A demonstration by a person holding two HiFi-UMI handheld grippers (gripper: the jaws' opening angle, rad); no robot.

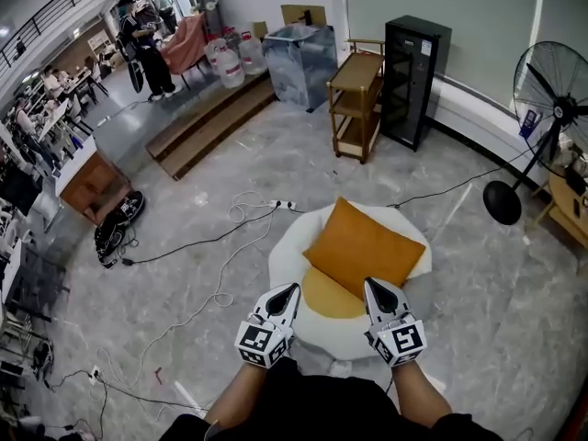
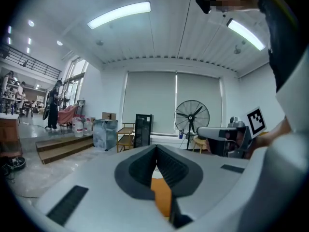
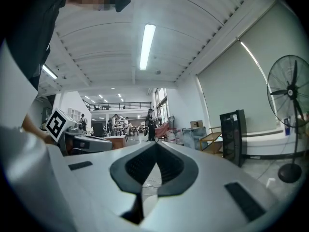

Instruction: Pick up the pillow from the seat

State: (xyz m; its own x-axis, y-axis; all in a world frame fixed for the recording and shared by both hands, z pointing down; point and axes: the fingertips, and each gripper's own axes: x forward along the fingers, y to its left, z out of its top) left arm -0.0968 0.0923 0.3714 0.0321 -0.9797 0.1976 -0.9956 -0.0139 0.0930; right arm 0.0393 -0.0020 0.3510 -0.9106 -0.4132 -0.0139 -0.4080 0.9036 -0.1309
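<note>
**Head view: orange pillow on a white seat, two shut grippers just short of it**

Head view, looking steeply down. An orange pillow [image 1: 363, 246] lies flat on a round white seat [image 1: 287, 257], partly covering a yellow seat pad [image 1: 327, 298]. The pillow is rectangular and turned like a diamond: one corner points away from the person, and its long axis runs from upper left to lower right in the picture.

The left gripper [image 1: 293, 289] is at the pillow's near left, over the yellow pad. The right gripper [image 1: 369, 284] is at the near right, its tip overlapping the pillow's near edge; whether it touches cannot be told. Both point forward, with the pillow ahead of them and between them.

In the left gripper view, the left gripper's [image 2: 156, 148] jaws are pressed together with nothing gripped, and orange pillow [image 2: 162, 195] shows below them. In the right gripper view, the right gripper's [image 3: 155, 146] jaws are likewise closed and empty.

Cables [image 1: 230, 232] trail over the grey marble floor [image 1: 478, 310], and a standing fan [image 1: 551, 108] is at the right.
</note>
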